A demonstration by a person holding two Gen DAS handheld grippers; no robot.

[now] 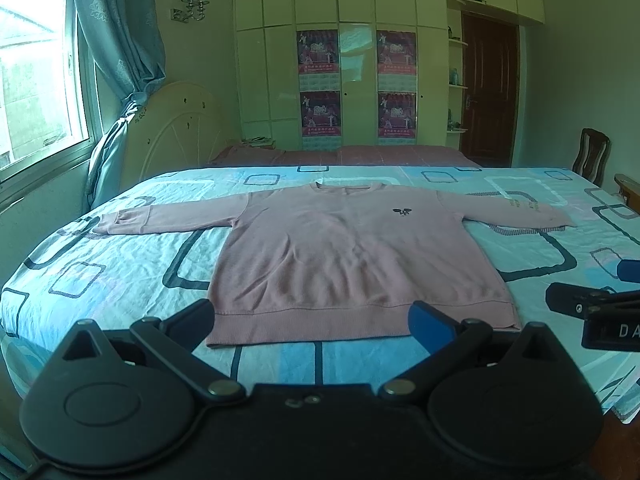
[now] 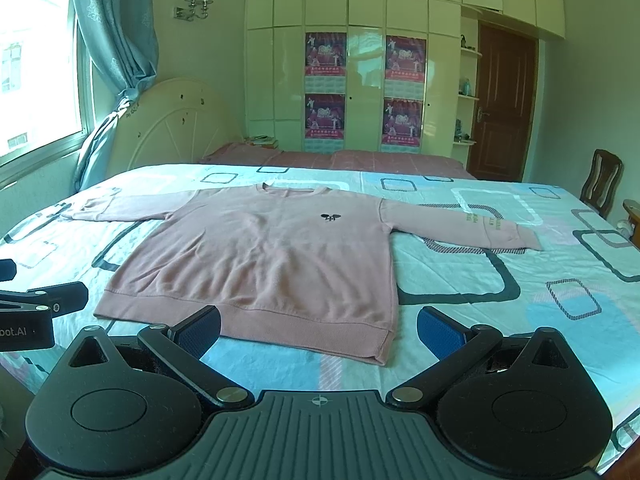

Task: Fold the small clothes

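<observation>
A pink long-sleeved sweatshirt [image 1: 340, 248] [image 2: 272, 260] lies flat and face up on the bed, both sleeves spread out, a small dark emblem on its chest. Its hem is nearest to me. My left gripper [image 1: 316, 320] hovers open just in front of the hem's middle, nothing between its fingers. My right gripper [image 2: 320, 332] is open too, in front of the hem's right corner, empty. Each gripper shows at the edge of the other's view: the right gripper [image 1: 592, 304], the left gripper [image 2: 36, 304].
The bed sheet [image 1: 120, 264] [image 2: 500, 280] is light blue with dark rounded squares. Behind stand a cream headboard [image 2: 168, 120], a wardrobe with posters [image 2: 360, 92] and a brown door [image 2: 504, 104]. A wooden chair [image 2: 600, 184] stands at the bed's right side.
</observation>
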